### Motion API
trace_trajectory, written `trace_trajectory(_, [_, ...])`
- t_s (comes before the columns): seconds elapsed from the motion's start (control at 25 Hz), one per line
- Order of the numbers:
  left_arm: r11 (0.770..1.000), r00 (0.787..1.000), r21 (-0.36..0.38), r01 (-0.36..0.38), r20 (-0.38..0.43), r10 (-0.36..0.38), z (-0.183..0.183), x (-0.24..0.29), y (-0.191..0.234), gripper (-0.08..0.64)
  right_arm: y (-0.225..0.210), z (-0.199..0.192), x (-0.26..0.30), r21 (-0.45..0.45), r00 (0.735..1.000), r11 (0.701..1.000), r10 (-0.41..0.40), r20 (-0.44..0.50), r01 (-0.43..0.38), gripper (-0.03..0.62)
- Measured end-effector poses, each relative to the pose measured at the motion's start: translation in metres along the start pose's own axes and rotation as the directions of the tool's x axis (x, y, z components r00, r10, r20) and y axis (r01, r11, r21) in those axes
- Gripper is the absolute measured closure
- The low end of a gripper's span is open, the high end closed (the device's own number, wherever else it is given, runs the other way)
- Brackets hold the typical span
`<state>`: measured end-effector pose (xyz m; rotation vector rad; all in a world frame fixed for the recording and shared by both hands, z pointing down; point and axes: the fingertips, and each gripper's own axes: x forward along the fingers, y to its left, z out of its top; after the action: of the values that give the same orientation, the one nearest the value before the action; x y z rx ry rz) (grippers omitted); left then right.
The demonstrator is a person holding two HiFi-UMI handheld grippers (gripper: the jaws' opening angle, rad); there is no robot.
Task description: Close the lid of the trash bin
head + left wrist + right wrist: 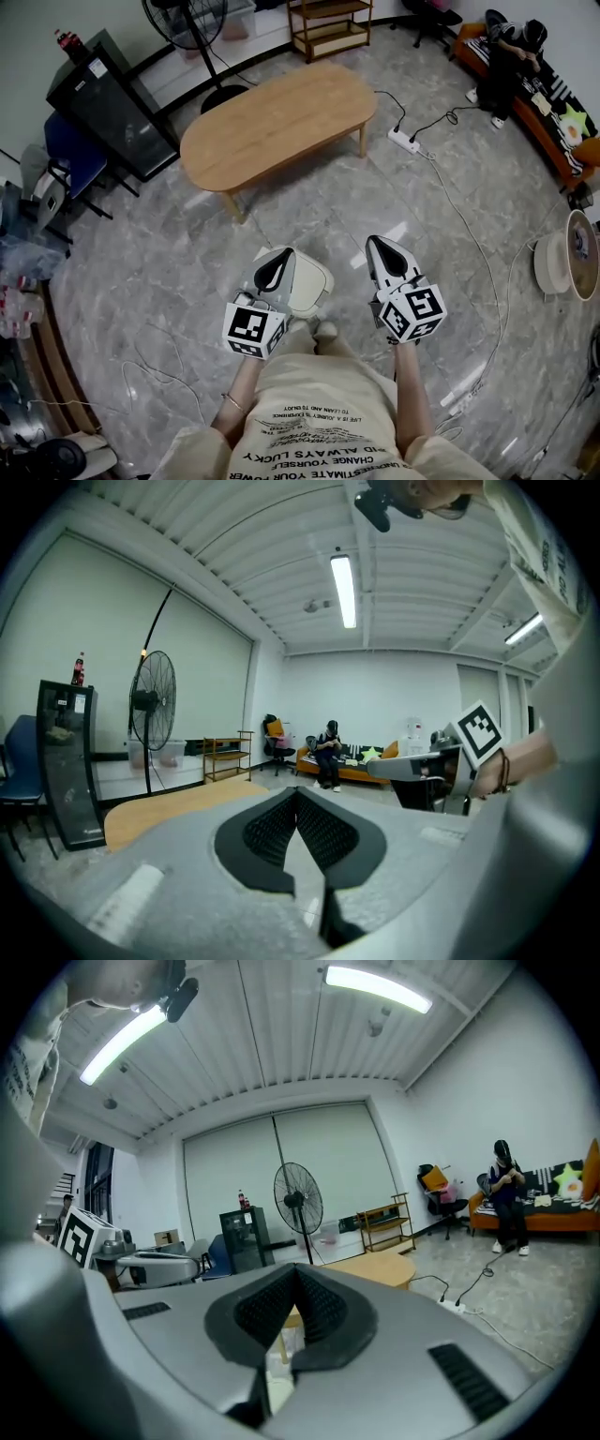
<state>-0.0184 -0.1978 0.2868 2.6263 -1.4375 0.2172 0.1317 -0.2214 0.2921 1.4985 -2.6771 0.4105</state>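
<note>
my left gripper (277,259): jaws together, holding nothing
my right gripper (380,249): jaws together, holding nothing
trash bin (320,298): on floor (169,281) between them, lid (309,276) down

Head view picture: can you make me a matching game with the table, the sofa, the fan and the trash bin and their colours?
Things:
1. oval wooden table
2. long sofa
3. round standing fan
4. square plastic trash bin

Colours:
A. black
B. orange
C. cream
D. light brown

Pairs: 1-D, 2-B, 3-A, 4-C
</note>
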Motion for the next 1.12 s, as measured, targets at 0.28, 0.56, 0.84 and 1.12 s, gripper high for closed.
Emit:
trace_trajectory(0.28, [0.997, 0.997, 0.039, -0.059, 0.059, 0.057, 0.027, -0.014, 0.02, 0.537, 0.009, 0.026, 0.004, -0.014, 0.998, 1.0, 0.029, 0.051, -0.028, 0.588])
trace_trajectory(0.56, [0.992, 0.989, 0.048, -0.117, 0.095, 0.112, 0.042, -0.027, 0.044, 0.537, 0.026, 0.042, 0.009, -0.043, 0.995, 0.997, 0.073, 0.073, -0.07, 0.588])
trace_trajectory(0.84, [0.984, 0.98, 0.061, -0.168, 0.12, 0.16, 0.051, -0.04, 0.065, 0.537, 0.031, 0.053, 0.01, -0.038, 0.99, 0.996, 0.086, 0.111, -0.082, 0.588])
trace_trajectory(1.12, [0.981, 0.977, 0.064, -0.182, 0.127, 0.173, 0.052, -0.043, 0.07, 0.537, 0.03, 0.057, 0.008, -0.044, 0.988, 0.996, 0.078, 0.129, -0.073, 0.588])
